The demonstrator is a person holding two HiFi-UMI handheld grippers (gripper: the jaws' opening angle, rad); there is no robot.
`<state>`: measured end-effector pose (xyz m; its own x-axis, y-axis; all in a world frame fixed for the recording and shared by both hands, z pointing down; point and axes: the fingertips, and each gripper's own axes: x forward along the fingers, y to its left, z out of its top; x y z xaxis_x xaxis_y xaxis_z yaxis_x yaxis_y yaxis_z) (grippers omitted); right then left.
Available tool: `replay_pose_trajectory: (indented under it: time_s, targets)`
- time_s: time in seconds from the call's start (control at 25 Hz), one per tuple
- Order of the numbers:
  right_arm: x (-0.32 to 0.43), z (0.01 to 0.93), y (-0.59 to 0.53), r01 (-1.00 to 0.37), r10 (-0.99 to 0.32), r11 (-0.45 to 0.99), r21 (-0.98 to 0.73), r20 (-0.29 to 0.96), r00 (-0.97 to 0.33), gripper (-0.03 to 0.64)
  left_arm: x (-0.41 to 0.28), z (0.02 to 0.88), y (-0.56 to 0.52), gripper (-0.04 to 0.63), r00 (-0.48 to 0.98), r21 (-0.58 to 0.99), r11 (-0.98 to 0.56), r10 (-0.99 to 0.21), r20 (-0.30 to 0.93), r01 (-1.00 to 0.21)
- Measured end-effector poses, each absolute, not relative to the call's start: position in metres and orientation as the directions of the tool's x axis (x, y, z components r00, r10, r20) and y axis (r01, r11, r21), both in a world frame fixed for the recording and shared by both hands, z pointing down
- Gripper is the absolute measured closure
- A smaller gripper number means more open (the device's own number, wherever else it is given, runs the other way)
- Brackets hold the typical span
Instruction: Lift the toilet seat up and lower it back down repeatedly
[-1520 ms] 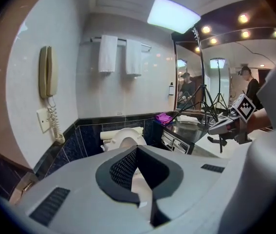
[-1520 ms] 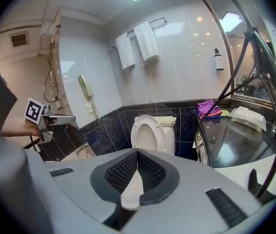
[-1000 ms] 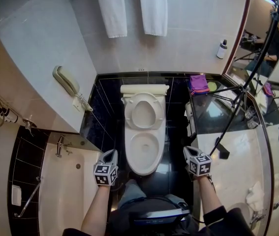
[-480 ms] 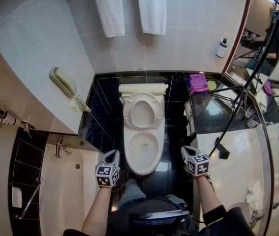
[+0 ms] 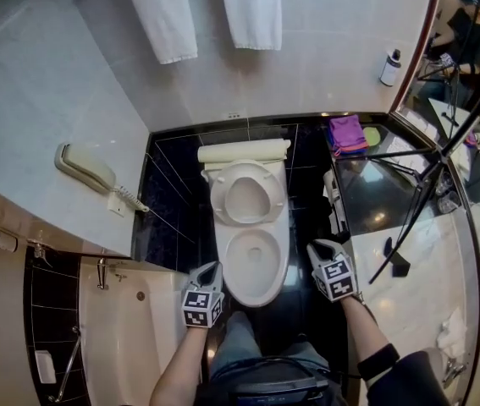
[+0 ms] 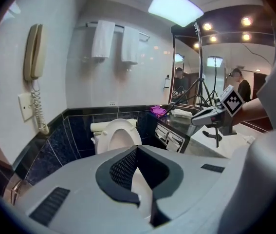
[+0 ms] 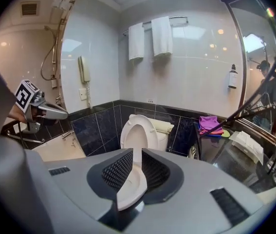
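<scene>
The white toilet's seat [image 5: 246, 194] stands raised against the tank, leaving the bowl rim [image 5: 256, 288] bare. In the gripper views the seat [image 6: 120, 133] [image 7: 140, 133] shows upright straight ahead. My left gripper [image 5: 213, 268] hovers just left of the bowl's front, apart from it. Its jaws [image 6: 140, 179] stand slightly apart with nothing between them. My right gripper [image 5: 315, 247] hovers to the right of the bowl, also not touching. Its jaws [image 7: 134, 174] have just been opening and hold nothing; the bowl shows through the gap.
A bathtub [image 5: 113, 328] lies at the left, under a wall phone [image 5: 83, 166]. Two towels [image 5: 252, 7] hang above the tank. At the right is a marble counter [image 5: 426, 277] with a purple cloth [image 5: 347, 134], a bottle [image 5: 389, 68] and a black tripod [image 5: 426, 201].
Both grippers have moved forward and now flank the bowl's front more closely. The seat has stayed raised.
</scene>
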<state>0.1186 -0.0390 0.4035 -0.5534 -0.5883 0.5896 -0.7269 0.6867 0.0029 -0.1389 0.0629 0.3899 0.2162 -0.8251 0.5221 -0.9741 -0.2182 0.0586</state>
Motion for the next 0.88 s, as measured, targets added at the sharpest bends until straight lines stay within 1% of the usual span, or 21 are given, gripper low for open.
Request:
replay_pose_trajectory:
  time_s: [0.2, 0.24, 0.44, 0.6, 0.64, 0.88]
  targets:
    - [0.066, 0.407, -0.097, -0.670, -0.592, 0.733, 0.121, 0.598, -0.540, 0.483, -0.146, 0.407, 0.008, 0.597, 0.256, 0.057, -0.267, -0.812, 0.524, -0.962]
    - [0.056, 0.410, -0.109, -0.650, -0.592, 0.744, 0.154, 0.602, -0.535, 0.464, -0.147, 0.411, -0.002, 0.597, 0.262, 0.058, -0.274, -0.810, 0.524, -0.960]
    - [0.010, 0.430, -0.171, -0.531, -0.589, 0.789, 0.309, 0.626, -0.510, 0.420, -0.158, 0.434, -0.044, 0.597, 0.268, 0.040, -0.293, -0.798, 0.539, -0.955]
    - [-0.019, 0.452, -0.217, -0.416, -0.586, 0.808, 0.416, 0.640, -0.498, 0.416, -0.155, 0.454, -0.072, 0.597, 0.276, 0.020, -0.315, -0.795, 0.540, -0.949]
    - [-0.025, 0.457, -0.227, -0.388, -0.582, 0.813, 0.435, 0.645, -0.495, 0.393, -0.156, 0.461, -0.079, 0.597, 0.273, 0.021, -0.312, -0.796, 0.540, -0.950]
    - [-0.060, 0.488, -0.278, -0.272, -0.559, 0.828, 0.491, 0.682, -0.471, 0.393, -0.163, 0.498, -0.112, 0.597, 0.263, 0.055, -0.278, -0.799, 0.541, -0.959]
